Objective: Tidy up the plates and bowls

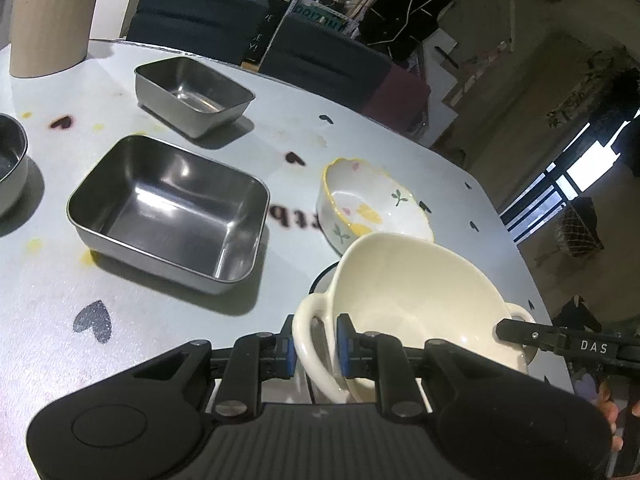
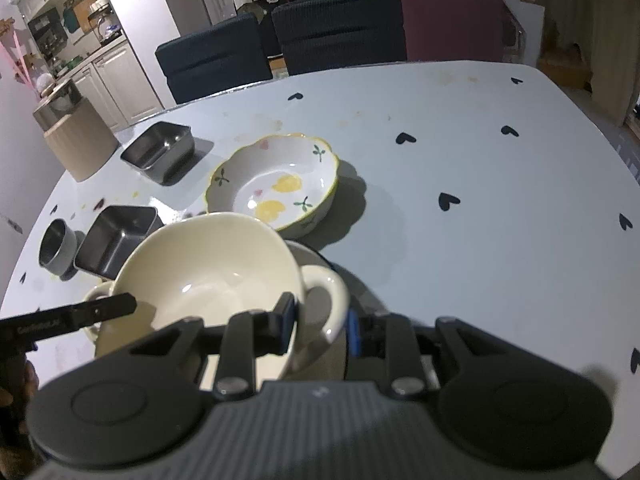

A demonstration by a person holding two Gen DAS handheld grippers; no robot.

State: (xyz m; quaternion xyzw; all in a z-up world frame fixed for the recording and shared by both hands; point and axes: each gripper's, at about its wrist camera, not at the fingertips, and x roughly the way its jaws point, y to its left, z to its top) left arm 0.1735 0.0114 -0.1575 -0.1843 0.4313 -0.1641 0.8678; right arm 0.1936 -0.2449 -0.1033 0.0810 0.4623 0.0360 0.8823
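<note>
Left gripper (image 1: pixel 316 340) clamped on cream bowl's (image 1: pixel 420 300) left handle, lower centre; right gripper (image 2: pixel 320 326) pinching the other handle. Bowl tilted over a dark-rimmed plate (image 2: pixel 308 252). Beyond: floral bowl (image 2: pixel 276 184), steel trays (image 1: pixel 168 212) upper left.

Right half of table (image 2: pixel 500 184) lay bare. Left side crowded: flowered bowl (image 2: pixel 276 184), steel trays (image 1: pixel 168 212), steel cup (image 2: pixel 56 248), beige holder (image 1: pixel 52 20).

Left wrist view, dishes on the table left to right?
Round steel cup at the edge → large rectangular steel tray → scalloped floral ceramic bowl. The cream two-handled bowl overlaps, so omitted.
</note>
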